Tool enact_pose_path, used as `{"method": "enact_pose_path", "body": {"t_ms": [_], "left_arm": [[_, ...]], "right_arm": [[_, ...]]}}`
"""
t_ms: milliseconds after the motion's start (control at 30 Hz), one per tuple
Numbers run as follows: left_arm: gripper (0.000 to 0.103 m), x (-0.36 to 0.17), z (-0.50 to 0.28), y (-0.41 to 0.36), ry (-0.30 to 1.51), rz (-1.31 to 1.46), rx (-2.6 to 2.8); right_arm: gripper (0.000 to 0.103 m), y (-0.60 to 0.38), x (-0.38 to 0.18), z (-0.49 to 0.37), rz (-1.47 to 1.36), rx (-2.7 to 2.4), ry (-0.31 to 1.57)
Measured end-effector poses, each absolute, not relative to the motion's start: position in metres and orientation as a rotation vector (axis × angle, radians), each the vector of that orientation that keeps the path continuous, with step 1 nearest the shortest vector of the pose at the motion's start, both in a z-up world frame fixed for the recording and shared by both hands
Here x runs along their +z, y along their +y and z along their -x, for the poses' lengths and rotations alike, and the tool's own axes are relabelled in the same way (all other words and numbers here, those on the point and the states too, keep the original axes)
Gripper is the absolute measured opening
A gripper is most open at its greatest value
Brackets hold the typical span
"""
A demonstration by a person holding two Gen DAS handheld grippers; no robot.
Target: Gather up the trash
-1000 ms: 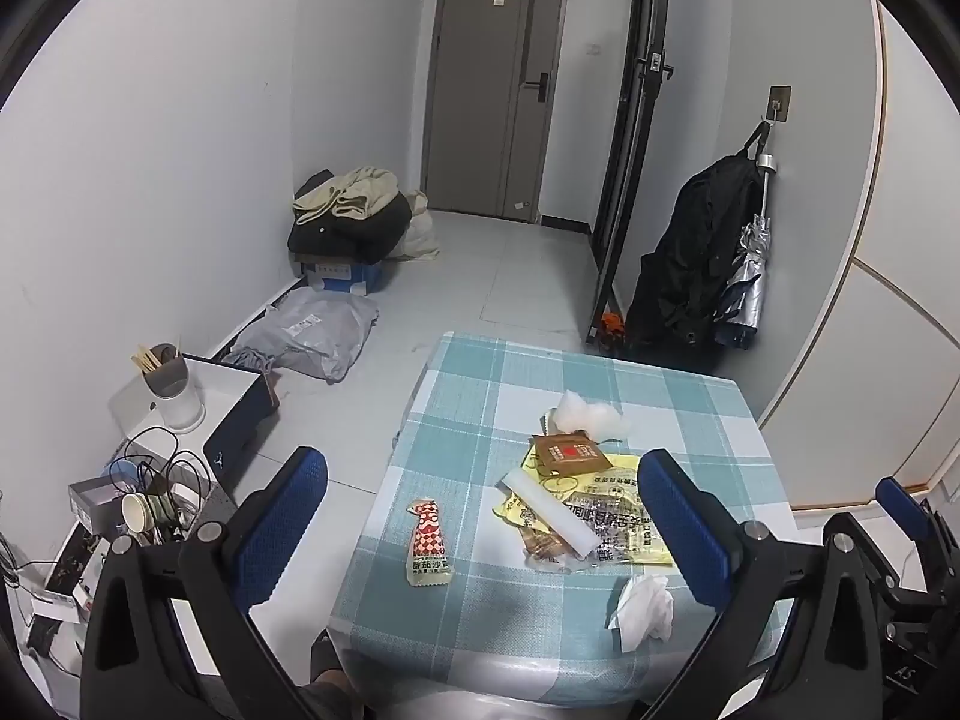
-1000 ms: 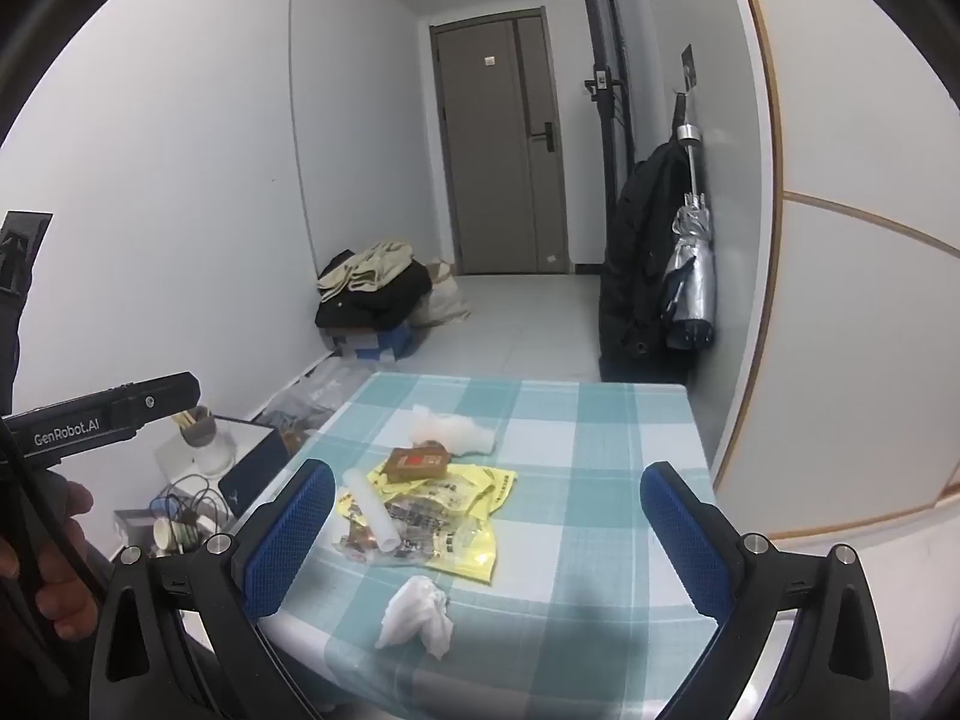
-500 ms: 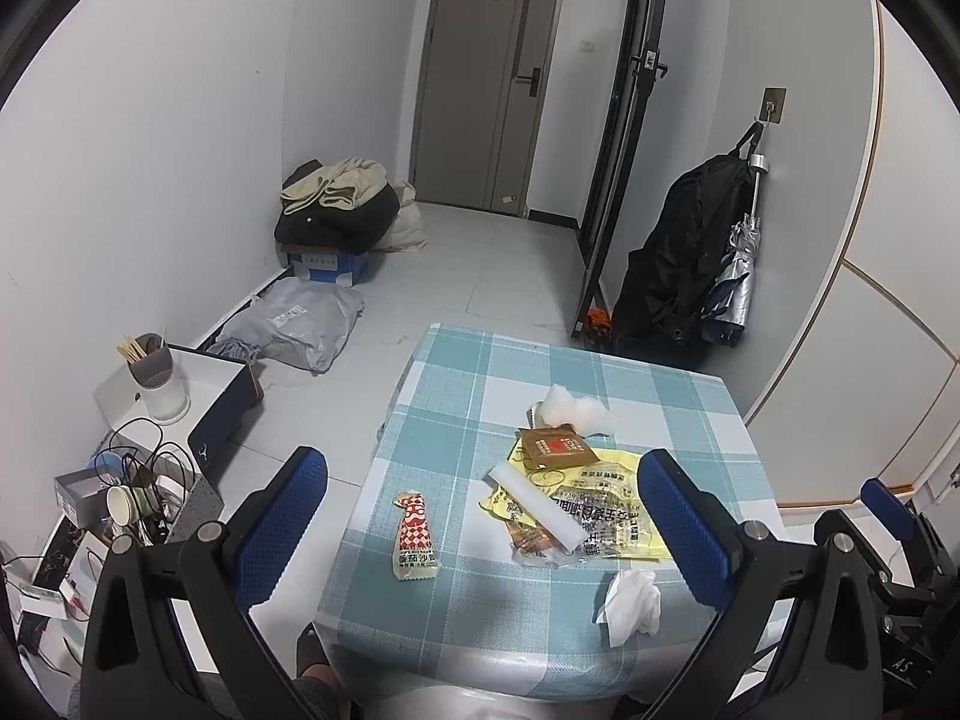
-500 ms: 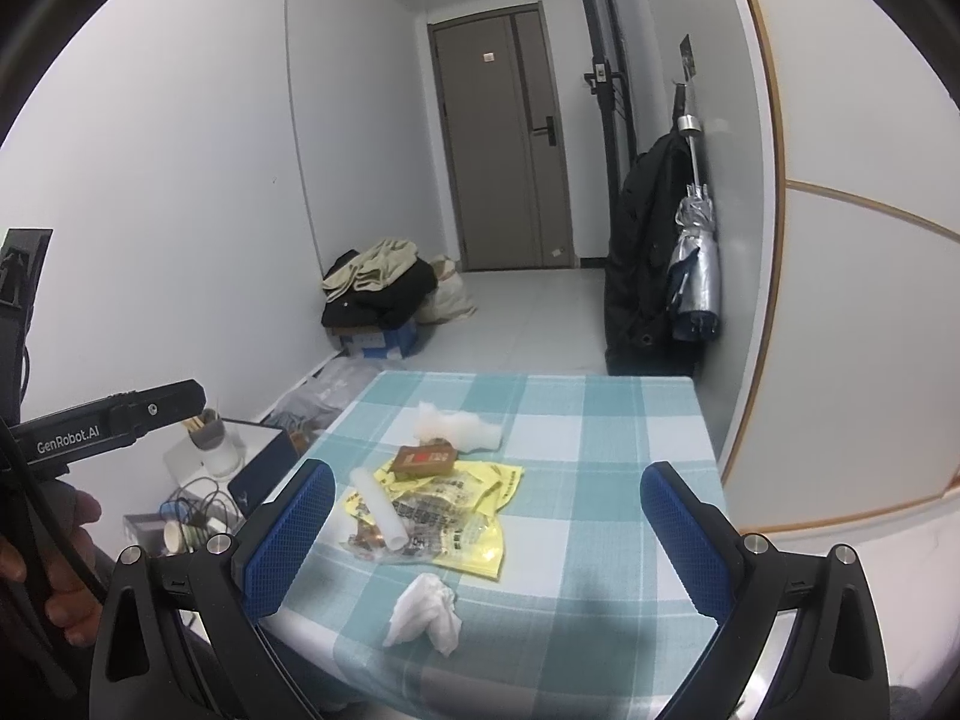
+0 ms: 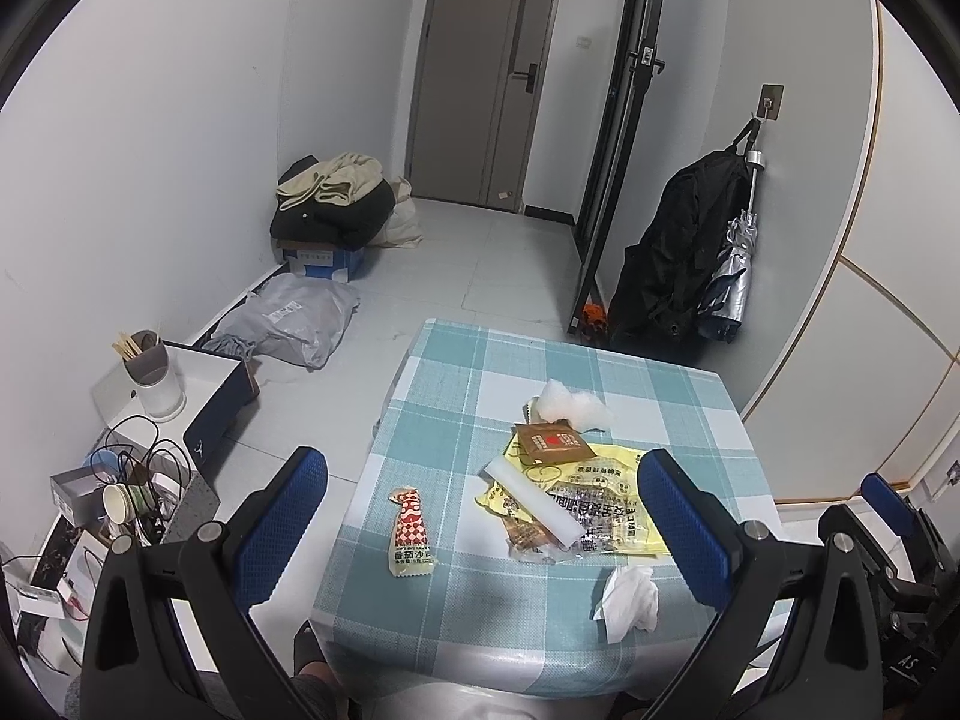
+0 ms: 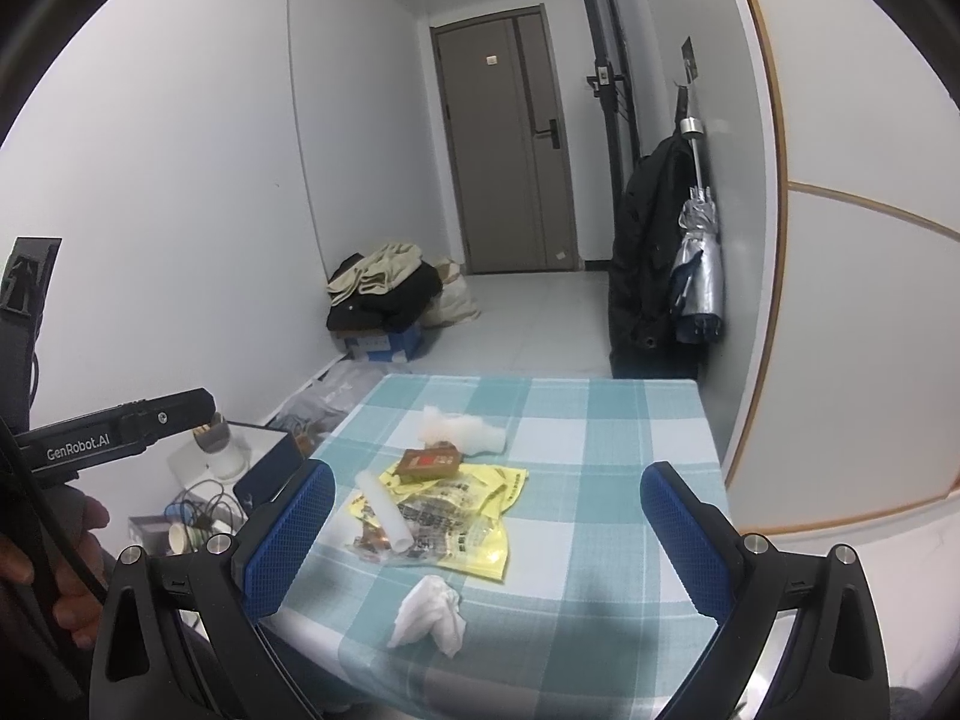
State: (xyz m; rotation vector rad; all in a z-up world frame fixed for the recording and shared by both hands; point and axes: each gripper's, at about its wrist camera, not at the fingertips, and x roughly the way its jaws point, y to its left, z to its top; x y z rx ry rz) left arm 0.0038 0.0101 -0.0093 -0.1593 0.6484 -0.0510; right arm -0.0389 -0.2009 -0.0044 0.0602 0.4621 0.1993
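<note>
Both my left gripper and right gripper hung wide open, empty; crumpled tissue at 6 o'clock of the yellow wrapper looked light, soft, pinch its middle.

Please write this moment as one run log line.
left claw: open | right claw: open | crumpled tissue, yellow wrapper: on table, untouched

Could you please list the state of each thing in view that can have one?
Left gripper: jaws open, empty.
Right gripper: jaws open, empty.
Tissue: crumpled, on the table.
Yellow bag: flattened, under other wrappers.
Red-and-white packet: lying flat, alone.
Door: closed.
Umbrella: folded, hanging.
</note>
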Motion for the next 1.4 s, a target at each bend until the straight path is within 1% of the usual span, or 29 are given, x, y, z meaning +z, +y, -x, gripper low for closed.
{"method": "enact_pose_path", "body": {"t_ms": [1000, 1400], "left_arm": [[0.102, -0.013, -0.012, 0.013, 0.698, 0.169, -0.065], [0.101, -0.032, -0.032, 0.034, 0.806, 0.210, -0.028]], "right_arm": [[0.103, -0.200, -0.008, 0.035, -0.069, 0.214, 0.479], [0.103, -0.203, -0.018, 0.020, -0.094, 0.240, 0.540]]}}
